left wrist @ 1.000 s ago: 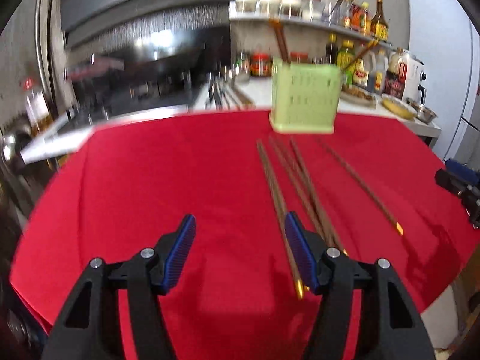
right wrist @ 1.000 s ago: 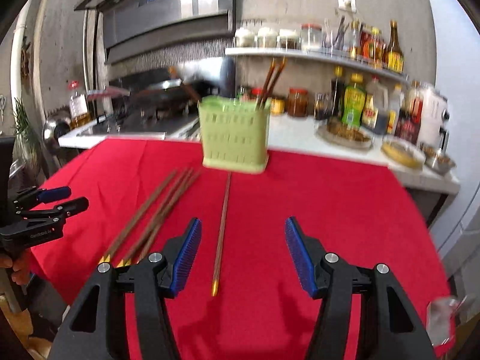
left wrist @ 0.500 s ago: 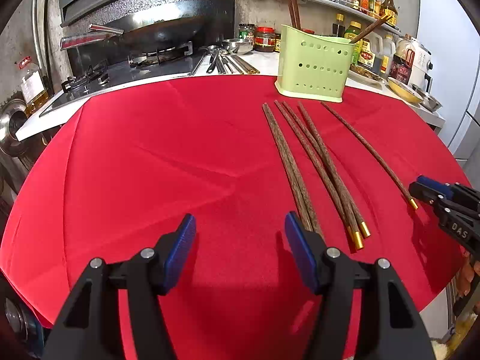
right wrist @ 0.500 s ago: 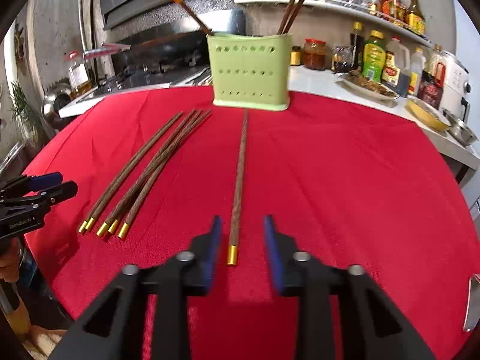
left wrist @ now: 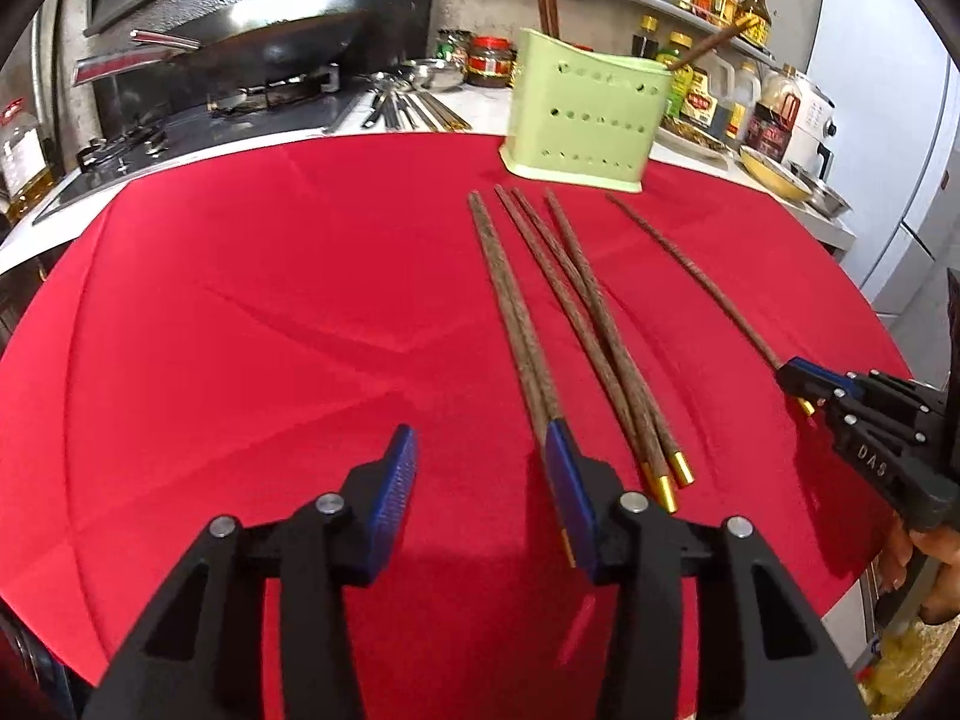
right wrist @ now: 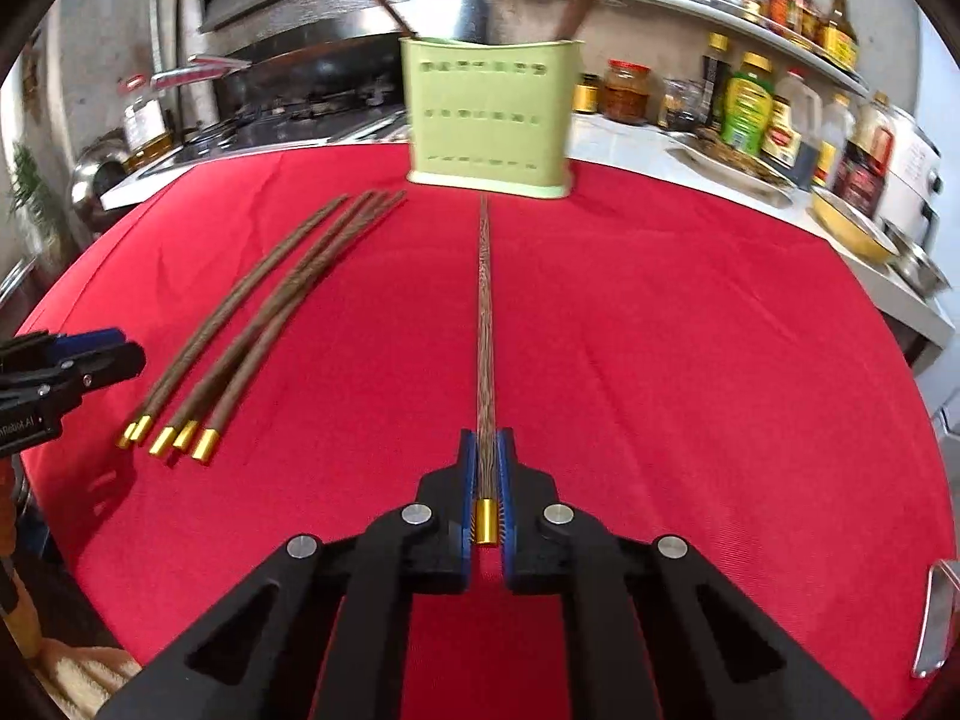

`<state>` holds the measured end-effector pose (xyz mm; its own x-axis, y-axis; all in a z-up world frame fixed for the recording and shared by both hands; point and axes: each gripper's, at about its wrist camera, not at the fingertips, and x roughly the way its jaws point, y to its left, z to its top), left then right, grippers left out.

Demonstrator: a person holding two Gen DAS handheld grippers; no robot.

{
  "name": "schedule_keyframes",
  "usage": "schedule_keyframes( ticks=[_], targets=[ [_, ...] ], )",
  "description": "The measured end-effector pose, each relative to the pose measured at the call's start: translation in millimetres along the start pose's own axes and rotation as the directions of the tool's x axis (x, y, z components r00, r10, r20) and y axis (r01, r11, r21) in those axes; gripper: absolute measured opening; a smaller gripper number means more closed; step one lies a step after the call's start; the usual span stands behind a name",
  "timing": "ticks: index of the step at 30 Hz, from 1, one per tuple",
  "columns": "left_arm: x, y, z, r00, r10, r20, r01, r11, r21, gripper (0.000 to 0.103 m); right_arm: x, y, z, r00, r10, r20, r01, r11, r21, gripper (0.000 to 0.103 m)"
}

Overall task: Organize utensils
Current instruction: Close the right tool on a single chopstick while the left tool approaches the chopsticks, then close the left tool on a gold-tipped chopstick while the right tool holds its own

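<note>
From the left wrist view, the left gripper [left wrist: 480, 468] hangs over the near edge of the red tablecloth [left wrist: 240, 300]; its jaws have just been closing and stand parted with only cloth between them, the right pad lying just over the gold end of the leftmost stick in the bundle of chopsticks [left wrist: 558, 312]. The green utensil holder [left wrist: 585, 120] stands at the cloth's far edge, a few chopsticks upright inside. At the right edge, the right gripper [left wrist: 792, 381] pinches the single chopstick [left wrist: 690, 264]. From the right wrist view, that gripper's blue pads [right wrist: 467, 480] are clamped on the lone stick near its gold tip, its shaft pointing toward the holder.
</note>
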<state>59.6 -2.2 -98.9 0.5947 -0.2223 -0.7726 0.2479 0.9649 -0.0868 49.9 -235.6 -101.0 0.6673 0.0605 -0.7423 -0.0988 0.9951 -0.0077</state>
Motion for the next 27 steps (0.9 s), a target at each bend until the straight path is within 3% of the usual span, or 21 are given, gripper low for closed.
schedule_keyframes(
  ticks=[7, 11, 15, 17, 21, 27],
  targets=[
    [11, -12, 5, 0.999, 0.028, -0.023, -0.027, 0.999, 0.038, 0.041, -2, -12, -4, 1.000, -0.005, 0.002, 0.005, 1.000, 0.030, 0.007],
    [12, -16, 5, 0.995, 0.101, -0.026, -0.099, 0.992, 0.077, 0.040, -2, -10, -4, 1.000, 0.002, 0.004, -0.003, 1.000, 0.026, 0.007],
    [13, -7, 3, 0.987, 0.156, -0.033, -0.153, 0.985, 0.084, 0.031, -2, -12, -3, 1.000, 0.006, 0.009, -0.006, 0.999, 0.032, 0.007],
    [12, 5, 3, 0.990, 0.135, -0.031, -0.133, 0.990, 0.051, 0.027, -2, -13, -4, 1.000, 0.010, 0.007, -0.010, 0.999, 0.037, 0.007],
    [-2, 18, -4, 1.000, -0.003, -0.003, 0.003, 1.000, 0.017, 0.027, -4, -17, -6, 0.999, 0.053, 0.010, -0.054, 0.996, 0.066, 0.010],
    [-6, 5, -20, 1.000, 0.029, 0.009, -0.030, 0.993, 0.111, 0.027, -8, -18, -13, 0.997, 0.065, 0.037, -0.068, 0.994, 0.088, 0.022]
  ],
)
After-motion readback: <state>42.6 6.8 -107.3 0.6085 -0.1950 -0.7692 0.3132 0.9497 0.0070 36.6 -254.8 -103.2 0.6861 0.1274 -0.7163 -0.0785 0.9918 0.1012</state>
